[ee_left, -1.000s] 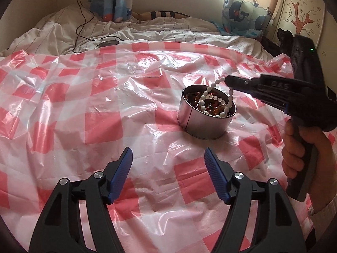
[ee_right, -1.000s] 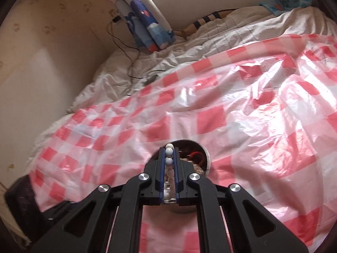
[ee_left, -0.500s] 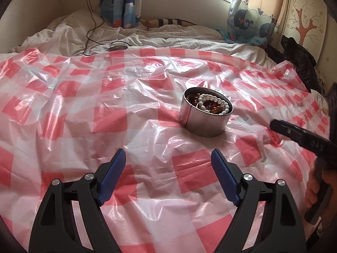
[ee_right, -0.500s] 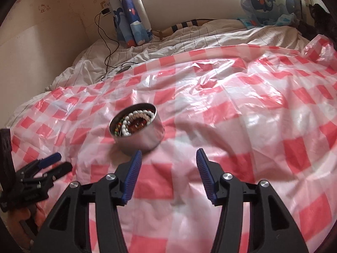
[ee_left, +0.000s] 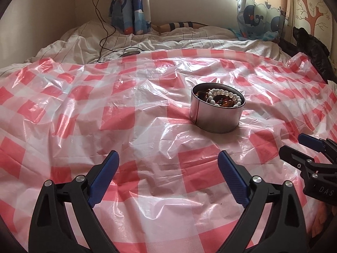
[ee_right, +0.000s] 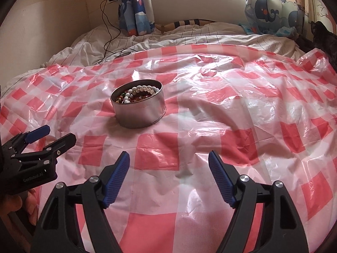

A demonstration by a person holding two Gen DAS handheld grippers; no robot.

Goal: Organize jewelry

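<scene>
A round metal tin [ee_left: 214, 116] [ee_right: 139, 113] stands on the red-and-white checked plastic sheet [ee_left: 118, 113] [ee_right: 231, 113]. Inside it lie a white bead bracelet [ee_left: 225, 94] [ee_right: 143, 89] and amber and dark beads. My left gripper [ee_left: 168, 162] [ee_right: 60, 136] hovers near the sheet's front, well short of the tin; its jaws are opening with nothing between them. My right gripper [ee_right: 168, 162] [ee_left: 294, 145] is to the right of the left one, also back from the tin; its jaws are opening and hold nothing.
A rumpled white duvet [ee_left: 168, 42] lies behind the sheet, with a black cable [ee_left: 103, 31] trailing to a wall socket. Whale-print curtains [ee_left: 130, 4] hang by the window. A dark bag [ee_left: 311, 48] sits at the far right. A hand [ee_right: 19, 208] holds the left gripper.
The right gripper, shut on the white bracelet over the tin, let it drop in, opened and drew back to the right. The left gripper's jaws widened and it tilted up slightly.
</scene>
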